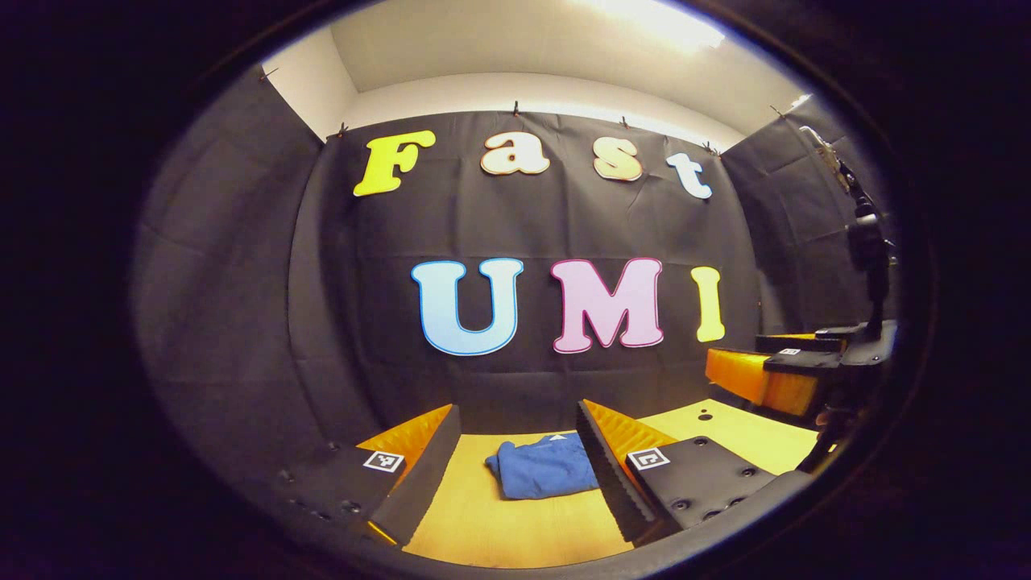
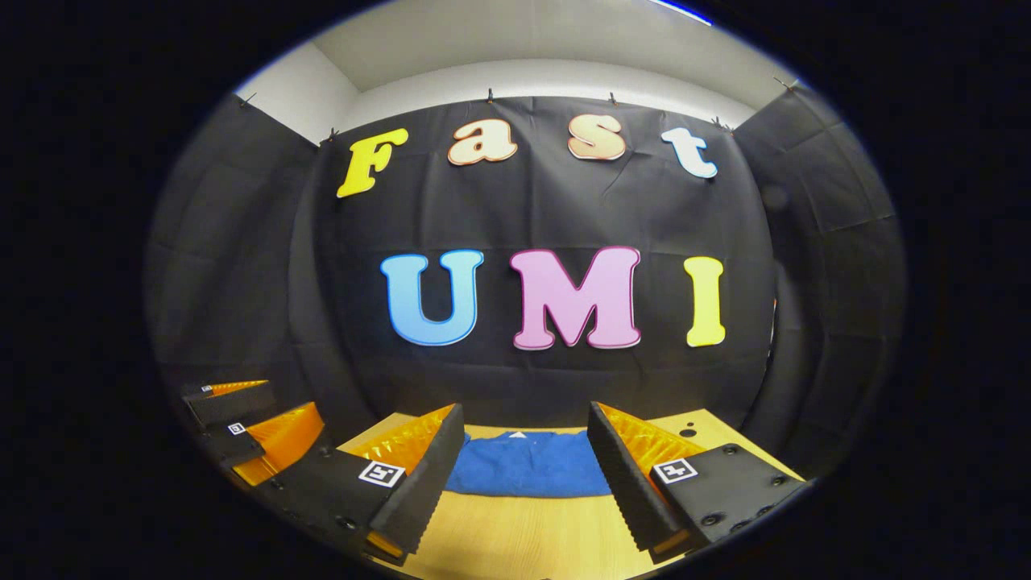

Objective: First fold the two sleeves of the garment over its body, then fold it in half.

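Observation:
A blue garment (image 1: 541, 467) lies folded into a compact bundle on the wooden table (image 1: 499, 524), a small white tag at its far edge. My left gripper (image 1: 518, 415) is open, its fingers standing apart on either side of the bundle, short of it and touching nothing. In the right gripper view the garment (image 2: 527, 466) spreads wide and flat near the table's far edge (image 2: 532, 532). My right gripper (image 2: 525, 415) is also open and holds nothing. The right gripper (image 1: 765, 374) hangs at the right in the left gripper view; the left gripper (image 2: 242, 427) shows at the lower left in the right gripper view.
Black cloth walls close the booth behind and on both sides. A black stand with a device (image 1: 870, 242) rises at the right. Small holes (image 1: 705, 415) mark the tabletop's right part. Bare wood lies in front of the garment.

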Demonstrator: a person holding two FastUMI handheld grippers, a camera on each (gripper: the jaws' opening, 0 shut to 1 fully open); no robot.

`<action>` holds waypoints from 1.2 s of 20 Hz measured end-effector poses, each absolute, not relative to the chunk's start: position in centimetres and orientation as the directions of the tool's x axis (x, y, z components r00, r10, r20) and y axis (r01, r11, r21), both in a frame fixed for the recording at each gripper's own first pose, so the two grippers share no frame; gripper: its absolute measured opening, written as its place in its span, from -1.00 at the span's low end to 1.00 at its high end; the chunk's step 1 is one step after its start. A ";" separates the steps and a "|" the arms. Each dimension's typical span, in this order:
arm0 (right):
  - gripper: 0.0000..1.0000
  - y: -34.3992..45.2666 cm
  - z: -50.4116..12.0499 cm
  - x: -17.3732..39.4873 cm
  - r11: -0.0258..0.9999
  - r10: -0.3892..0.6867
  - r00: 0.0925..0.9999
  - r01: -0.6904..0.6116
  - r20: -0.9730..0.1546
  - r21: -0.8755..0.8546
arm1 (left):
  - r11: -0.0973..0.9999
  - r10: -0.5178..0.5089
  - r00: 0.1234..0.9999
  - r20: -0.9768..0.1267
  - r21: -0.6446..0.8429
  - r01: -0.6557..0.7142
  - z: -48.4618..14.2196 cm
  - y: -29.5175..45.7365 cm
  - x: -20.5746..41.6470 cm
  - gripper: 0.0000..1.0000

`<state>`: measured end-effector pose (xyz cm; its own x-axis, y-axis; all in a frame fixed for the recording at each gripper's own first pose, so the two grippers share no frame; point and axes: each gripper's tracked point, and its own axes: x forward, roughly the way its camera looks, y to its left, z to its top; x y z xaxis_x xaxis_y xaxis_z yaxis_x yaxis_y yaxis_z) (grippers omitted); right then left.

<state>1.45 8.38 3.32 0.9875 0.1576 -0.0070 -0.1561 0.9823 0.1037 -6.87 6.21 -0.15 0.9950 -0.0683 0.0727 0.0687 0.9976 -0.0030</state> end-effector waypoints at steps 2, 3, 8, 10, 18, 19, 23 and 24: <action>0.92 8.8 3.3 0.4 0.978 0.173 0.985 -0.170 -0.018 0.122 | 0.995 -0.083 0.996 0.042 -0.058 0.085 -1.2 5.5 -7.9 0.66; 0.92 8.5 3.4 0.1 0.979 0.167 0.986 -0.165 -0.010 0.124 | 0.993 -0.088 0.995 0.036 -0.081 0.091 -1.4 5.4 -8.2 0.66; 0.92 8.1 4.5 -1.3 0.980 0.152 0.988 -0.155 0.029 0.126 | 0.995 -0.050 0.998 0.032 -0.084 0.053 -1.6 7.7 -8.6 0.66; 0.92 8.0 4.7 -1.8 0.983 0.145 0.988 -0.149 0.043 0.111 | 0.995 -0.023 0.998 0.050 -0.095 0.027 -1.3 8.3 -9.1 0.67; 0.92 7.4 5.3 -4.0 0.980 0.114 0.983 -0.135 0.141 0.149 | 0.994 -0.054 0.995 0.088 -0.092 0.062 -1.1 7.1 -10.3 0.66; 0.92 7.4 4.6 -4.3 0.983 0.113 0.984 -0.130 0.135 0.129 | 0.995 -0.053 0.995 0.085 -0.082 0.060 -1.1 7.0 -10.4 0.66; 0.92 7.3 4.5 -4.9 0.984 0.113 0.985 -0.129 0.133 0.121 | 0.996 -0.070 0.992 0.103 -0.052 0.076 -0.6 6.6 -10.6 0.67; 0.92 7.1 4.9 -5.0 0.984 0.103 0.984 -0.123 0.146 0.131 | 0.994 -0.082 0.991 0.102 -0.057 0.088 -0.8 6.3 -10.6 0.66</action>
<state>-5.05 7.11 4.87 0.9839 0.1034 0.1460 -0.1229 0.9838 0.1309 -10.57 6.30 -0.78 0.9914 -0.0820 0.1016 0.0881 0.9945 -0.0567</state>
